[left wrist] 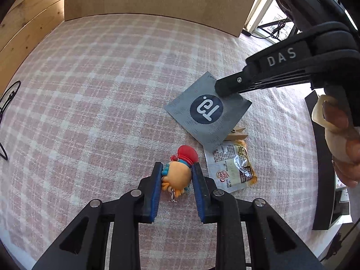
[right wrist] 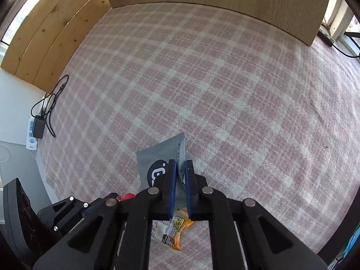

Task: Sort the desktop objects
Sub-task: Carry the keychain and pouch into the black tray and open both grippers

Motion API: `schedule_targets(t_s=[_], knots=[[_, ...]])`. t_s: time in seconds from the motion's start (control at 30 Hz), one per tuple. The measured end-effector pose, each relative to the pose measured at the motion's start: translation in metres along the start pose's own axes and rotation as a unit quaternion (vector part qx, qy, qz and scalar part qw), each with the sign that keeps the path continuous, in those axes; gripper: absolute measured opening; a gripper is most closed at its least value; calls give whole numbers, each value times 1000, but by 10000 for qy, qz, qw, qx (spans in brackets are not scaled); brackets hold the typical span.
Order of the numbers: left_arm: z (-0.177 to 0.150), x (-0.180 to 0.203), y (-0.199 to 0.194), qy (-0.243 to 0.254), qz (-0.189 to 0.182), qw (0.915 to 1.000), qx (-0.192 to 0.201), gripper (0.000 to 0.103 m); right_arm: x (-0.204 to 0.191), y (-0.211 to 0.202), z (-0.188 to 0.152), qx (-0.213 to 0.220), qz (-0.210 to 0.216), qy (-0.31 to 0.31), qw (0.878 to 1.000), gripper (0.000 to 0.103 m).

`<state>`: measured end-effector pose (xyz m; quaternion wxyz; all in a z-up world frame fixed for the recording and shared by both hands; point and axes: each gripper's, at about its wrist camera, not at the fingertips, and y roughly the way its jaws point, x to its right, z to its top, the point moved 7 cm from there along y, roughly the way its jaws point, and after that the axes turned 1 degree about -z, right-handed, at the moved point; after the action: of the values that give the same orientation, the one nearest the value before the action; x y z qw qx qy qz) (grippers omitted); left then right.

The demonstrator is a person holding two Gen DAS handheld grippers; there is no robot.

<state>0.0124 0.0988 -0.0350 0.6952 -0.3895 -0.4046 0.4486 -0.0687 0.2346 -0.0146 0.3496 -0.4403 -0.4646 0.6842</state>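
The sorting looks barely begun. In the lower centre, the left claw [left wrist: 176, 175] pinches the orange keychain toy [left wrist: 177, 175]. The right claw [right wrist: 180, 180] pinches the grey sachet [left wrist: 208, 111] edge. A creamer packet [left wrist: 231, 168] and a wooden clothespin [left wrist: 237, 133] remain on the surface [left wrist: 108, 94].

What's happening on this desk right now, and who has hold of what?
A person works two handheld grippers over a pink plaid tablecloth. The left gripper has its blue pads on either side of an orange keychain toy with a red cap. The right gripper is pinching the edge of a grey sachet. A Coffee-mate packet and a wooden clothespin lie beside them, untouched.
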Motion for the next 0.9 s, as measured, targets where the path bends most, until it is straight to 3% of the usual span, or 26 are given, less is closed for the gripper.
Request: schedule_targets(t_s=[0.3, 0.5, 0.63, 0.73, 0.9], knots=[[13, 7, -40, 63, 45, 9994, 326, 24, 42, -75, -11, 731, -193, 97, 9971, 6], [16, 23, -77, 379, -52, 9982, 467, 24, 90, -131, -25, 1229, -302, 501, 9907, 6], [35, 71, -86, 804, -266, 9948, 564, 24, 83, -160, -61, 1568, -488, 903, 9823, 6], [59, 123, -75, 1159, -488, 9905, 562, 24, 108, -201, -97, 1814, -724, 1285, 9723, 6], [60, 206, -64, 1743, -860, 9799, 453, 24, 185, -235, -160, 2065, -1147, 2046, 9499, 6]])
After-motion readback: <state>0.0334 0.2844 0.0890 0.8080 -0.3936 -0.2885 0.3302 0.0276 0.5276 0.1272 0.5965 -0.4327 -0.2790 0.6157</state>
